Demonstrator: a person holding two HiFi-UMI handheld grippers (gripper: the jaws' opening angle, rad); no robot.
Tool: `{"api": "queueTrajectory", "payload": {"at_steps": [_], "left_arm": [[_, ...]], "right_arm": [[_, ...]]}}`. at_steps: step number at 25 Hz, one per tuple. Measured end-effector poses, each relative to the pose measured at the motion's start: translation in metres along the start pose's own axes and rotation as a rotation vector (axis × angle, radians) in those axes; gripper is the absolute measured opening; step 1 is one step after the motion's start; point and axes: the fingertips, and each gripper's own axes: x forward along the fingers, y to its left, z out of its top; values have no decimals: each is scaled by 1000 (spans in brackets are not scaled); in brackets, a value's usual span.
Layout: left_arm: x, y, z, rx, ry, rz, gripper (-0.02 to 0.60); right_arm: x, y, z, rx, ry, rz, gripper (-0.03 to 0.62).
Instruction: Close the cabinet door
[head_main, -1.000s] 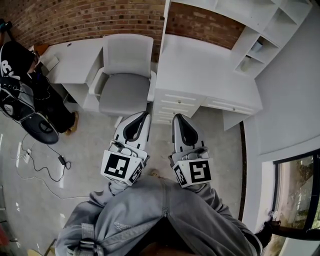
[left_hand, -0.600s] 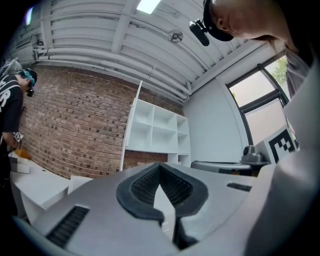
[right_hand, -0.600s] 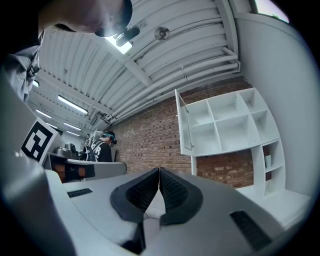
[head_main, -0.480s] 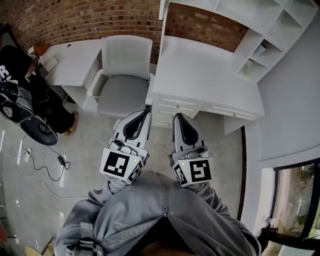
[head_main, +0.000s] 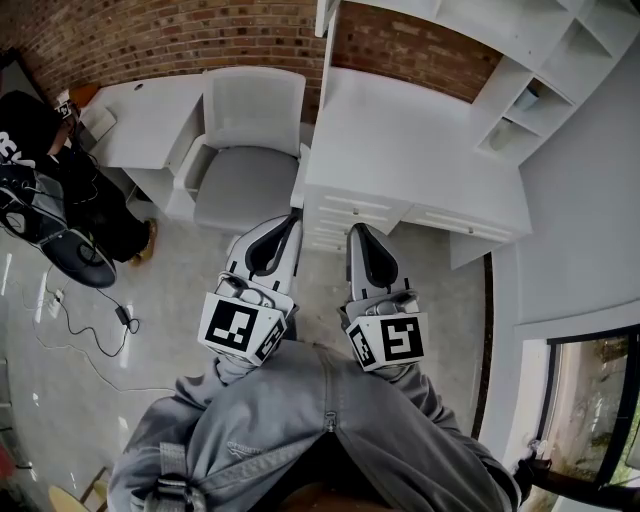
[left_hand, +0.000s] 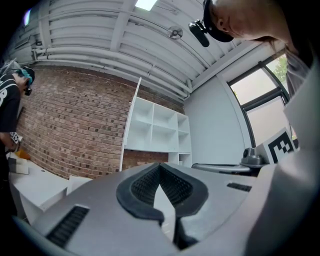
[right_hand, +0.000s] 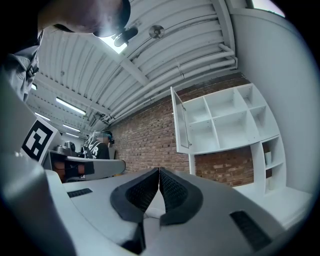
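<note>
The white wall cabinet (right_hand: 225, 122) hangs above a white desk against the brick wall. Its door (right_hand: 180, 127) stands open, swung out to the left, and shows as a thin edge (left_hand: 131, 122) in the left gripper view. In the head view the door's edge (head_main: 325, 15) is at the top. My left gripper (head_main: 293, 215) and right gripper (head_main: 356, 230) are held side by side in front of me, well short of the cabinet. Both are shut with nothing between their jaws.
Under the cabinet stands the white desk (head_main: 400, 150) with drawers (head_main: 350, 205) facing me. A grey chair (head_main: 245, 150) sits left of it, beside a second white desk (head_main: 145, 120). A person (head_main: 40, 170) is at far left, with cables (head_main: 90, 330) on the floor.
I have moved forward a little: the desk and chair sit slightly nearer and lower in the head view. Both grippers stay side by side and shut.
</note>
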Motion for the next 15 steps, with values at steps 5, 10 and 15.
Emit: {"api": "queueTrajectory", "payload": {"at_steps": [5,10,15], "left_arm": [[5,8,-2,-3,-5,6,6],[16,15,0,-4,-11,-3,6],[38,31,-7,-6,-9,-24,6]], "right_arm": [[8,-2,-3,-2,0,3,28],[19,-7,-2,-14,0,-3,28],[42,-16,-10,-19,1,-17,27]]}}
